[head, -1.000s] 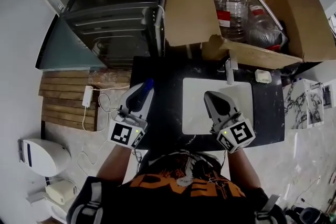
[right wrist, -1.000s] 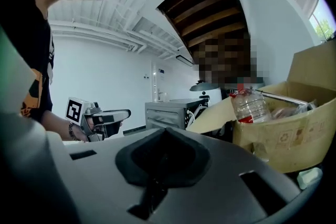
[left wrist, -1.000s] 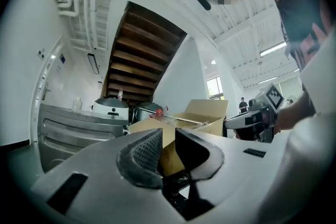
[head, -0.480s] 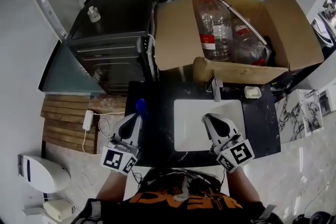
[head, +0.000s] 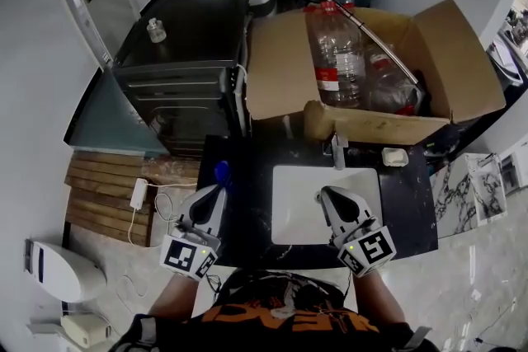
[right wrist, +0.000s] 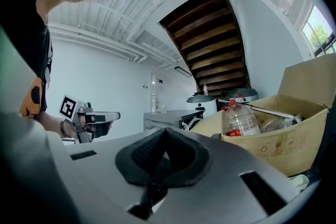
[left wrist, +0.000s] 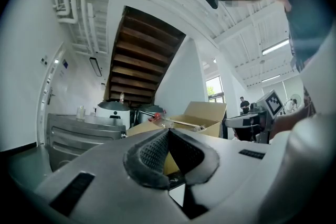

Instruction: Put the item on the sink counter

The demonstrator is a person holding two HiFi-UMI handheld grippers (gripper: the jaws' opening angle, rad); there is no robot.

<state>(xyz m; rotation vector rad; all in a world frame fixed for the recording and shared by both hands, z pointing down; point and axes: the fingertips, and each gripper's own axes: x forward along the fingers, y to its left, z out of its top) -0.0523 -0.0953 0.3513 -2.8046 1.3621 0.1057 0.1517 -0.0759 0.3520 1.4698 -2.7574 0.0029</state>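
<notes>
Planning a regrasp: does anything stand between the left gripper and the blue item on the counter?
Nothing visible does; the blue item lies on the black counter just ahead of the shut left gripper.

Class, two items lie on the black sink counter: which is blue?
The blue item, left of the basin by the left gripper; the white item is beside the tap.

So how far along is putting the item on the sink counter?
Looks done: a blue item lies on the black sink counter, left of the basin. In hand: nothing; the left gripper and right gripper have jaws shut and empty. Left: seemingly nothing.
</notes>
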